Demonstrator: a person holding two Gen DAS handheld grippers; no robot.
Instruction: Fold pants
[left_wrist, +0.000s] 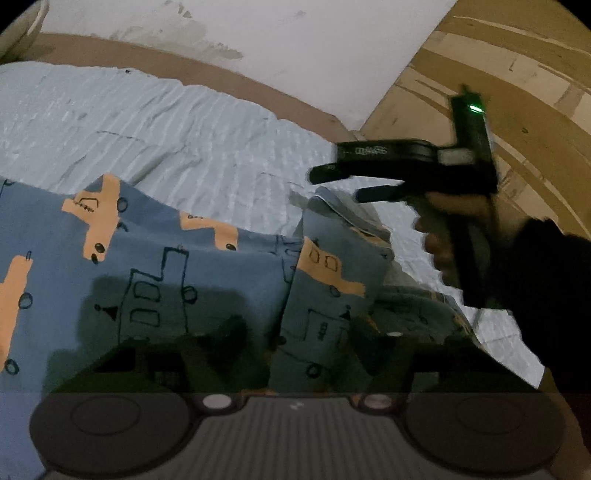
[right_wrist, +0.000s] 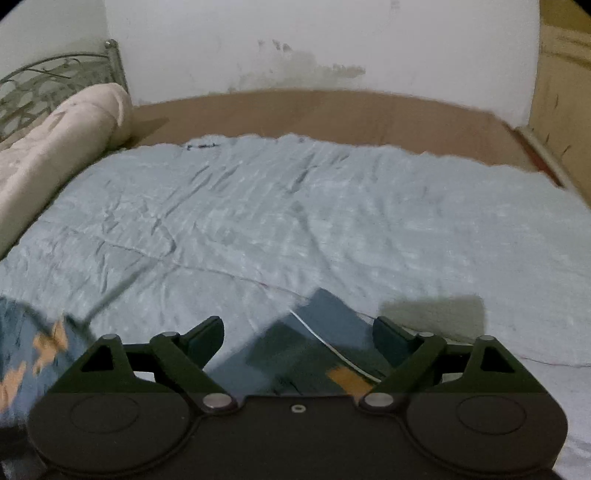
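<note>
The pants lie on the bedspread, long axis running leftward. The left gripper hovers directly over them, part-open, gripping nothing. The right gripper stands wide, empty, at their right end.

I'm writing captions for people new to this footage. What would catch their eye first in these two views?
The blue pants with orange vehicle prints stand out, spread over the near part of the pale blanket on the bed. In the left wrist view, the right tool hangs over the cloth's right end with its jaws apart, gripped by a hand in a dark sleeve. A pale bolster lies along the bed's left edge.
</note>
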